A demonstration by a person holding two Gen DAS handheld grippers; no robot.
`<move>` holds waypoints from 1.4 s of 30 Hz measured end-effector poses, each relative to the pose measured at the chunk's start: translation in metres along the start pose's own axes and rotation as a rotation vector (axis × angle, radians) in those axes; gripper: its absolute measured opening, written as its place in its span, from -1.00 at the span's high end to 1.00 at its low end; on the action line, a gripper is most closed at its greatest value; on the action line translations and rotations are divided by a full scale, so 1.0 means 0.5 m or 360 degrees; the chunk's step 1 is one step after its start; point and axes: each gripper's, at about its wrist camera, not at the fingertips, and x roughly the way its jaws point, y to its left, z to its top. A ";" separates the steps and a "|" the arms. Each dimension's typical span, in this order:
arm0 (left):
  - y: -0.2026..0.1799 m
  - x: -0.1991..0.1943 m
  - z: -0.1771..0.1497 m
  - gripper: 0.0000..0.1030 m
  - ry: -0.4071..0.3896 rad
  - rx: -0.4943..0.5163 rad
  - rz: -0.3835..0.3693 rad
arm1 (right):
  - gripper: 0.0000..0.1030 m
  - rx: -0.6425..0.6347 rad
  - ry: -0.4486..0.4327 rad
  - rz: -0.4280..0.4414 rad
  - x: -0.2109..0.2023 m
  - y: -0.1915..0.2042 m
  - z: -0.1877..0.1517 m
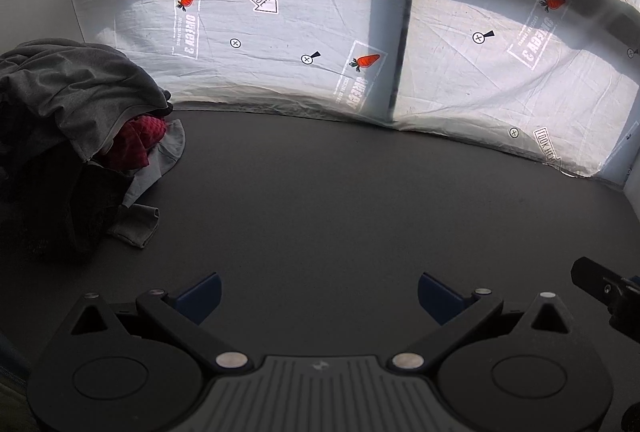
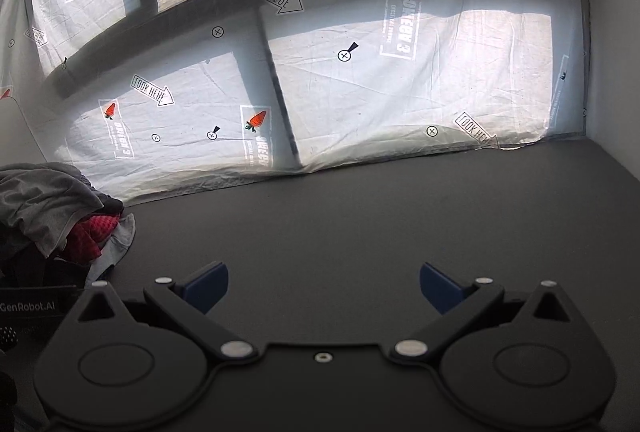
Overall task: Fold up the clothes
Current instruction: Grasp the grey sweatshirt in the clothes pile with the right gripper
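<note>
You are working in a staged recording booth: a dark table [image 1: 340,192] walled by a backlit white sheet [image 1: 304,32] printed with carrots, crosshair marks and "LOOK HERE" arrows.

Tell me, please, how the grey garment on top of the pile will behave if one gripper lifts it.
The grey garment will probably hang limp: it already drapes in soft folds. It looks light. It overlaps the red cloth, so that may drag along. Both left gripper and right gripper are open.

Clothes pile [image 1: 68,136] — grey, red, dark — heaped, unfolded.
</note>
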 end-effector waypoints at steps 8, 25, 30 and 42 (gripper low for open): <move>0.191 0.100 0.096 -1.00 -0.0029 -0.0188 0.0073 | -1.00 -0.0123 -0.0051 0.0149 0.144 0.163 0.055; 0.721 0.421 0.247 -1.00 0.0249 -0.0646 0.0481 | 0.18 -0.0767 0.0011 0.0669 0.611 0.768 0.120; 0.765 0.472 0.249 -1.00 0.0304 -0.0702 0.0468 | 0.26 -0.0996 -0.0025 0.0844 0.700 0.898 0.108; 0.758 0.492 0.265 -1.00 0.0362 -0.0651 0.0527 | 0.94 -0.1380 -0.0158 0.0844 0.781 1.025 0.051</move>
